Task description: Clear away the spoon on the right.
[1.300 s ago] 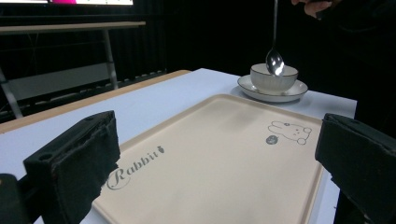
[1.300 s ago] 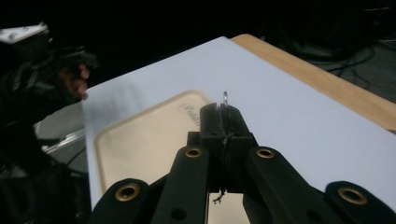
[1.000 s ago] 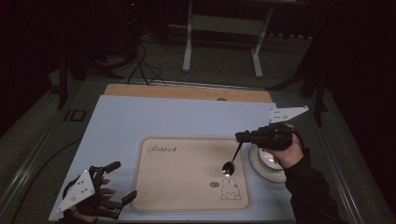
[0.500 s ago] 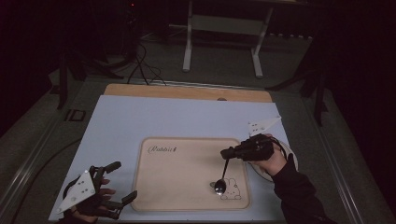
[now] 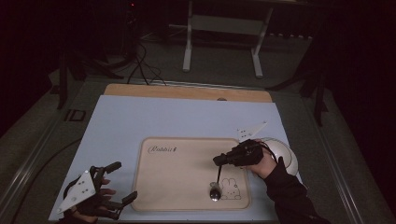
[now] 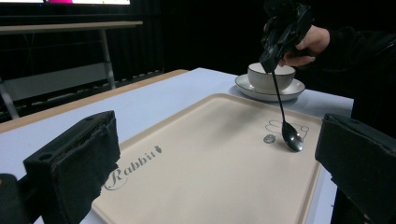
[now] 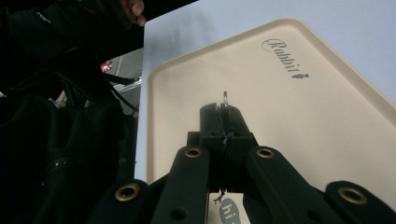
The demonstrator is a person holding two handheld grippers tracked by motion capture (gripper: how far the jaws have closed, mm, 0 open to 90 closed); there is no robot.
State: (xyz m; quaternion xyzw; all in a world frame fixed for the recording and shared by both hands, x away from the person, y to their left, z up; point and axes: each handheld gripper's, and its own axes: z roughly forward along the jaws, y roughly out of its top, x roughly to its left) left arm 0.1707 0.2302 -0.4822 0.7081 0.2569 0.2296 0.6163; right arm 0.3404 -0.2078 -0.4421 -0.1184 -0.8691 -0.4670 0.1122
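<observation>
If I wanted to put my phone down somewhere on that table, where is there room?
The blue mat is bare between the wooden edge and the tray. The tray's left half near the "Rabbit" lettering is free too. It is crowded at right: spoon, right tool, cup and saucer.

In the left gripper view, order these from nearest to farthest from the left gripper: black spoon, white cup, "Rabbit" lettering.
1. "Rabbit" lettering, on the beige tray's near left part.
2. Black spoon, bowl on the tray's far right.
3. White cup, on its saucer beyond the tray.
</observation>
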